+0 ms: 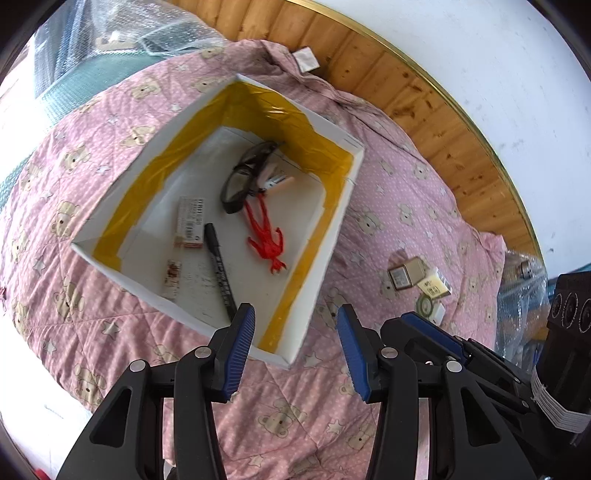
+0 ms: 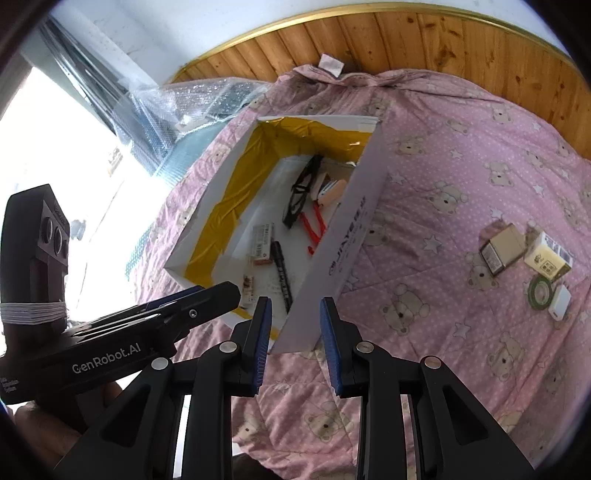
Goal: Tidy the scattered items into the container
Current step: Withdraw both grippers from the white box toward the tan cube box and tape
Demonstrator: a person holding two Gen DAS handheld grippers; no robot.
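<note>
A white cardboard box [image 1: 332, 236] [image 2: 343, 236] with yellow tape inside sits on the pink quilt. It holds dark glasses [image 1: 245, 177] [image 2: 301, 192], a red toy figure [image 1: 267, 236] [image 2: 314, 225], a black marker [image 1: 221, 273] [image 2: 282, 271] and small packets. Right of the box lie a brown carton [image 1: 404, 275] [image 2: 504, 247], a cream box [image 1: 436, 284] [image 2: 548, 256], a green tape roll [image 1: 424, 304] [image 2: 540, 291] and a white block [image 2: 559, 306]. My left gripper [image 1: 295, 345] is open and empty over the box's near corner. My right gripper [image 2: 295, 339] is open and empty at the box's near wall.
The pink bear-print quilt [image 1: 388, 206] [image 2: 461, 177] covers the bed. A wooden headboard panel [image 1: 424, 88] [image 2: 406, 40] and white wall stand behind. Bubble wrap [image 1: 147, 33] [image 2: 192, 107] lies at the far left. A white tag [image 1: 306, 59] [image 2: 331, 63] sits at the quilt's top edge.
</note>
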